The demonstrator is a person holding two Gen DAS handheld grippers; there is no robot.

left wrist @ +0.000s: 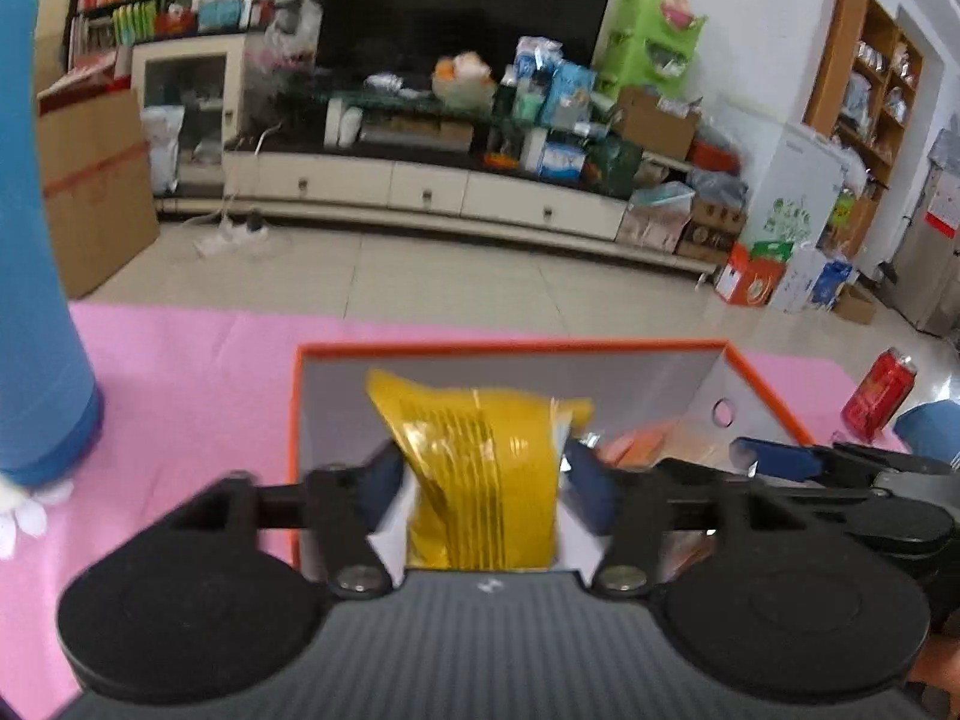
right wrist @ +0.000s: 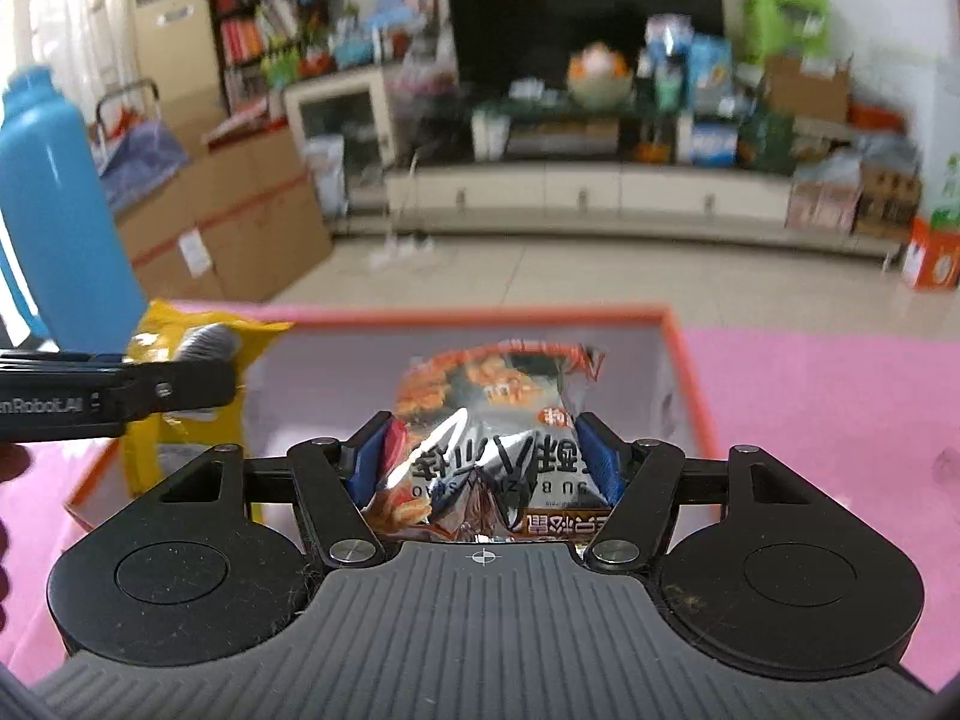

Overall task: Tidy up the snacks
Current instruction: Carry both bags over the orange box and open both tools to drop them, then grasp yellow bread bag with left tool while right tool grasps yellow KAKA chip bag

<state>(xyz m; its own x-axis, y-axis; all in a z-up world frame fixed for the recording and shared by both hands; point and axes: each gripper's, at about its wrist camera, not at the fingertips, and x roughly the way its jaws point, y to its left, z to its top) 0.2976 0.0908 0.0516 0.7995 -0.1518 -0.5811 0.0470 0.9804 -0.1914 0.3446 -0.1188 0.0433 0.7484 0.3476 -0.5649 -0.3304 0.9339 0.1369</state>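
My left gripper (left wrist: 480,480) is shut on a yellow snack bag (left wrist: 480,468) and holds it over an orange-rimmed box (left wrist: 510,348) with a grey inside. My right gripper (right wrist: 483,456) is shut on a silver and orange snack bag (right wrist: 498,414) over the same box (right wrist: 480,313). In the right wrist view the yellow bag (right wrist: 180,354) and the left gripper (right wrist: 174,387) show at the left, at the box's left side. In the left wrist view the right gripper (left wrist: 774,459) shows at the right, with an orange packet (left wrist: 648,441) beneath it in the box.
The box sits on a pink mat (left wrist: 192,396). A tall blue bottle (left wrist: 36,276) stands on the mat at the left, also in the right wrist view (right wrist: 60,210). A red can (left wrist: 879,393) stands right of the box. A tiled floor and TV cabinet (left wrist: 420,186) lie beyond.
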